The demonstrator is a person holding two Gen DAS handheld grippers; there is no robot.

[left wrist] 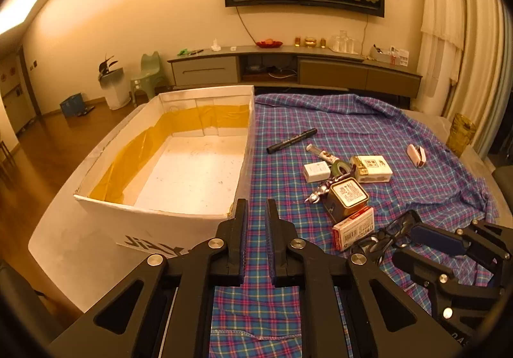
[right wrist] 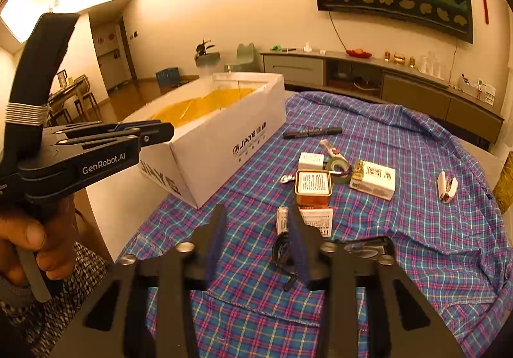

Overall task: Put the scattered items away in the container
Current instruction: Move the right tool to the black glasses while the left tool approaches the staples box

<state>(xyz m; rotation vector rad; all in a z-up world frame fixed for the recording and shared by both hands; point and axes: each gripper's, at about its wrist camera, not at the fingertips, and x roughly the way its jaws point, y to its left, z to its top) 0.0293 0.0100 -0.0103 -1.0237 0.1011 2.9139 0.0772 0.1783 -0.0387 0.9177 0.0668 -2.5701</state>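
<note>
A white cardboard box [left wrist: 160,217] lined with yellow tape stands empty at the left of a plaid cloth; it also shows in the right wrist view [right wrist: 224,140]. Scattered on the cloth lie a black marker [left wrist: 291,140], a small white box [left wrist: 315,172], a tape roll [left wrist: 340,168], a cream carton [left wrist: 372,168], a tin [left wrist: 348,196], a red-white pack [left wrist: 352,231], black glasses [left wrist: 384,237] and a white clip [left wrist: 416,155]. My left gripper [left wrist: 256,207] is empty with a narrow gap, by the box's near corner. My right gripper [right wrist: 255,213] is open, above the glasses [right wrist: 282,250].
The plaid cloth [left wrist: 416,191] covers a round table. A yellow glass vase [left wrist: 460,133] stands at the far right edge. A TV cabinet [left wrist: 288,69] runs along the back wall. A hand [right wrist: 38,239] holds the left gripper's handle.
</note>
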